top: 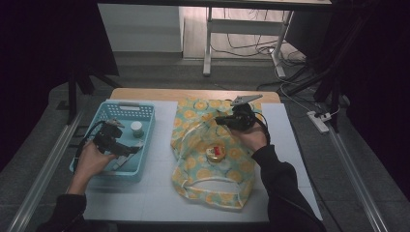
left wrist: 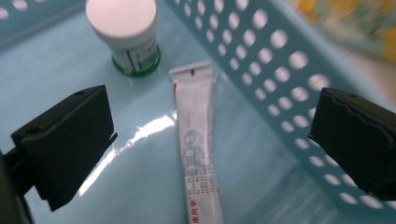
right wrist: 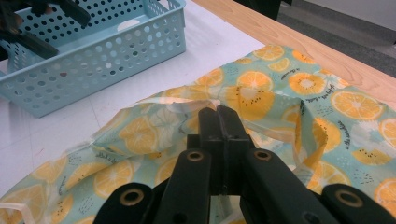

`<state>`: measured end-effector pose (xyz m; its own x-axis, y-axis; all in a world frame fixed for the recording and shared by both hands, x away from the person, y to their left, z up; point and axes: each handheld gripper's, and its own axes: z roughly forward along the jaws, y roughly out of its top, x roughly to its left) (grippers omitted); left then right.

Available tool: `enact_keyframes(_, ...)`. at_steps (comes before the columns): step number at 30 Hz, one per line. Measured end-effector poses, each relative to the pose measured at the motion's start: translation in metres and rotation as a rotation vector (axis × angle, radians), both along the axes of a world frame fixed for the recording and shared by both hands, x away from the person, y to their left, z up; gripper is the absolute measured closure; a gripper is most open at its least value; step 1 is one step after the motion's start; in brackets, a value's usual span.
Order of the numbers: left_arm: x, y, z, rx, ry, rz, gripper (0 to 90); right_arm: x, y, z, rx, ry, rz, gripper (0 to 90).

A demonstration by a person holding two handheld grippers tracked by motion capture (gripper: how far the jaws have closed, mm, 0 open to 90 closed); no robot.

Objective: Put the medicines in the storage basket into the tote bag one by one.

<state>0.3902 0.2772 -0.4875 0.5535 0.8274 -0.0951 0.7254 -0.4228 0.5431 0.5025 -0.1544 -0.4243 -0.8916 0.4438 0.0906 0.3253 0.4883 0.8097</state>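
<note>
My left gripper [top: 126,150] is down inside a light blue perforated basket [top: 129,104], jaws open. Between and below the jaws [left wrist: 212,121] a white tube [left wrist: 196,144] lies flat on the basket floor, untouched. A small white-capped bottle with a green label [left wrist: 130,37] stands just beyond the tube's end. My right gripper [top: 220,119] is shut on the raised edge of a cloth bag printed with orange slices [top: 212,183], holding that edge up off the table. In the right gripper view the closed jaws [right wrist: 219,112] meet at the bag's rim [right wrist: 177,105].
A small jar with a gold lid [top: 215,153] rests on the middle of the bag. The basket [right wrist: 93,56] sits left of the bag on a white mat [top: 159,193]. The wooden table edge [top: 193,93] runs along the back.
</note>
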Motion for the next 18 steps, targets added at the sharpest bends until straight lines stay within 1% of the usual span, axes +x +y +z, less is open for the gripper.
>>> enact_keyframes(2,0.004,-0.001,-0.005,0.003,0.022,-0.003,0.0,0.000,0.000,0.000,-0.001,-0.001,0.001,90.0)
enact_keyframes(9,0.014,-0.001,-0.017,0.060,0.092,-0.019,0.0,-0.001,0.000,0.000,-0.001,-0.001,0.004,90.0)
enact_keyframes(10,0.015,-0.001,-0.019,0.070,0.106,-0.019,0.2,-0.001,0.001,0.000,-0.001,-0.001,0.003,90.0)
enact_keyframes(14,0.019,-0.002,-0.026,0.141,0.155,-0.010,3.5,-0.001,0.001,0.000,0.001,-0.001,0.004,90.0)
enact_keyframes(16,0.021,-0.002,-0.029,0.165,0.181,-0.016,6.2,-0.001,0.001,0.000,0.000,-0.001,0.005,90.0)
enact_keyframes(18,0.021,-0.002,-0.031,0.184,0.199,-0.025,10.7,-0.001,0.001,0.001,0.000,-0.002,0.005,90.0)
